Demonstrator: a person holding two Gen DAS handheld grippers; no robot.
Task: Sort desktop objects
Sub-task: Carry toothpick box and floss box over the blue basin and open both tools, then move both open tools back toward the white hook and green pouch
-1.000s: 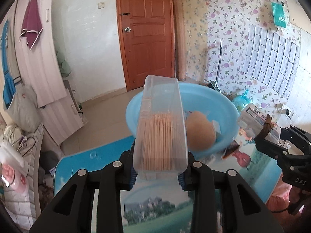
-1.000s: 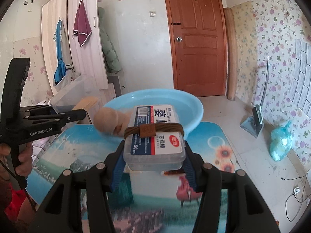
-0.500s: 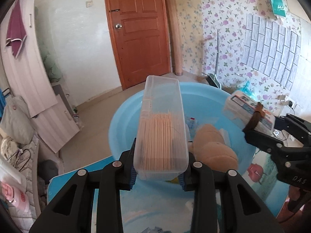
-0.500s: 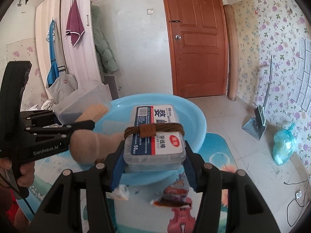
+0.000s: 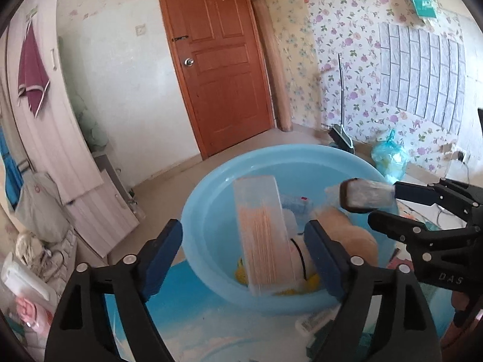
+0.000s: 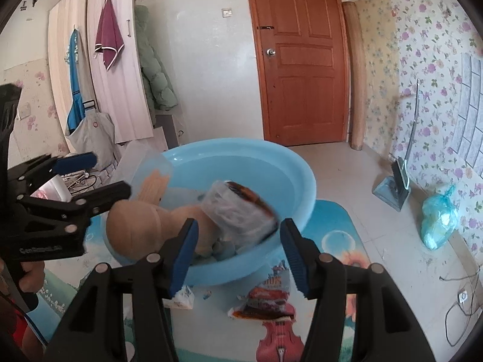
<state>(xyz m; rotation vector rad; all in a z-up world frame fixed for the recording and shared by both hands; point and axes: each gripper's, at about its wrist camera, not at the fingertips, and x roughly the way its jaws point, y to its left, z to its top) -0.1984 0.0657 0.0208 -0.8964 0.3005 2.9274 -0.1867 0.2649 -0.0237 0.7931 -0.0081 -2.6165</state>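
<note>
Over a blue basin (image 5: 211,211) on a picture-printed table (image 6: 341,220), both grippers stand spread wide, holding nothing. Between the left gripper's (image 5: 243,247) blue pads, a clear toothpick box (image 5: 265,235) hangs blurred above the basin, long axis pointing away from the camera, far end tipped up. Ahead of the right gripper (image 6: 238,250), a floss box (image 6: 238,211) with a brown band tilts over the basin, beside a wooden figure (image 6: 135,229).

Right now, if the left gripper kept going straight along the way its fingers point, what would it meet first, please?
Probably the clear toothpick box, which sits blurred between the open fingers of the left gripper, over the blue basin. Beyond it lies the basin's interior; depth is unclear.
</note>
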